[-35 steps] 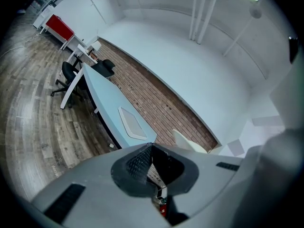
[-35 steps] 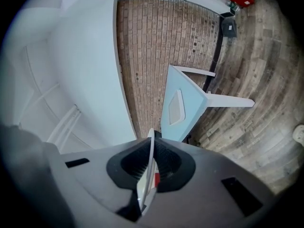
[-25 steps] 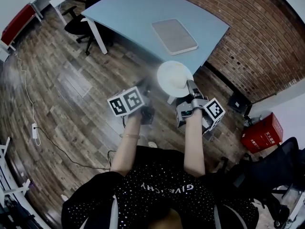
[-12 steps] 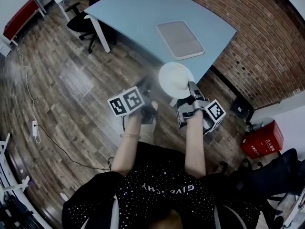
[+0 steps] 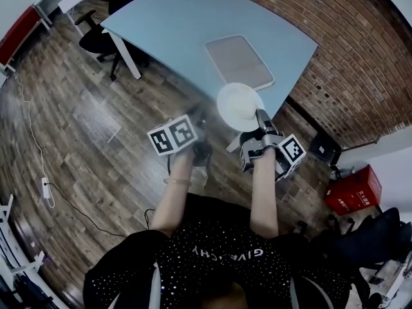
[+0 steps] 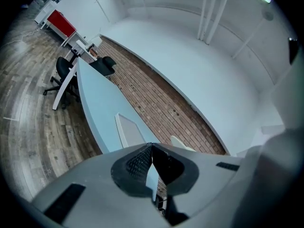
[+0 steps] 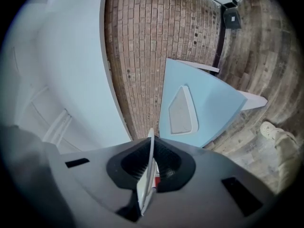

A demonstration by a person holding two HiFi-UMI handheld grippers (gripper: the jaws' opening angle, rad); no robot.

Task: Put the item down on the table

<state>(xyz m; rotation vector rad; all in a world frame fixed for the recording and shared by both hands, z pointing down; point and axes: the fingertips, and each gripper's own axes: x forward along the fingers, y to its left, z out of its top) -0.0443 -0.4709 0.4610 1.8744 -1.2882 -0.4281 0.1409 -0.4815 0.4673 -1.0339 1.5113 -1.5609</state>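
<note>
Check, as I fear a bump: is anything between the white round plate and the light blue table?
Nothing visible. The white round plate, clamped in the right gripper, hangs at the near edge of the light blue table; a grey rectangular tray lies farther in, past bare tabletop.

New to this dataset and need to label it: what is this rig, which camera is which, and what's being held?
There is no robot here: a person holds a two-jaw claw tool in each hand. The cubes with square markers are parts of those tools. The top-down picture comes from a camera on the person's head. The other two come from cameras riding on each tool, looking along its jaws. The right claw is shut on the rim of a white plate, held at the near corner of the light blue table. I cannot tell whether the plate touches the table. The left claw is shut with nothing between its jaws. One flat, pale rectangular tray lies on the table.
</note>
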